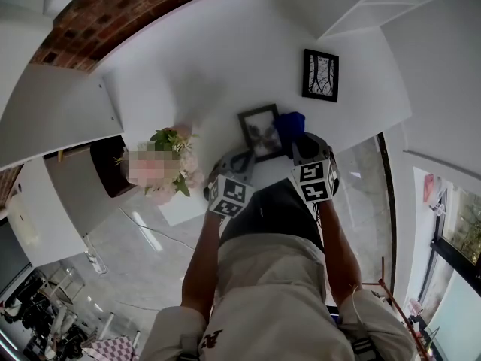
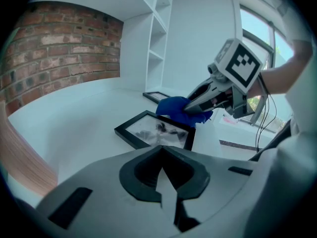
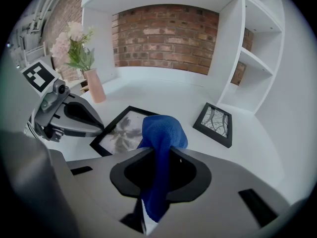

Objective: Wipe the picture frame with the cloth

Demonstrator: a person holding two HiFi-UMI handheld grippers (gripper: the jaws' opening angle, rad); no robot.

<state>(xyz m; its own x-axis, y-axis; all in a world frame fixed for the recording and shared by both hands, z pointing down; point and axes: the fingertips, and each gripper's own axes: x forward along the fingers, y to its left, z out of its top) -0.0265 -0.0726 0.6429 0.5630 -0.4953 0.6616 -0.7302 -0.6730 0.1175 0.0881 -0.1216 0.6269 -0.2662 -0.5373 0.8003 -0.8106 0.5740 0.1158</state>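
White counter, brick wall behind, open shelves off to one side, pretty tidy setup. The picture frame (image 3: pixel 121 128) lies flat on the counter right in front of the person, and I'll place everything else off that.

The right gripper (image 3: pixel 156 182) has its jaws pinched on a fold of the blue cloth (image 3: pixel 161 133). The bunched end pokes out over the frame's near right corner, and I honestly can't tell if it's touching the glass yet. The left gripper (image 3: pixel 96 125) is closed up with nothing in it, tip right at the frame's left edge. It could be touching or just beside it.

What I'd worry about:
- The frame just sits loose on a slick surface, so a sideways wipe could skate it along unless that left gripper really braces it.
- The cloth is only nipped by a fold. If it drags on the glass it might pull out, or bunch so the hard jaw tips scrape the glass.

Other stuff nearby: a second frame (image 3: pixel 214 124) lies flat beyond the right side of the main one, well apart, toward the shelves. A pink vase (image 3: pixel 95 86) of flowers (image 3: pixel 77 43) stands past the frame's left side, behind the left gripper. A big swing that way could knock it. Nothing sits on the frame itself, so the wipe path looks open.
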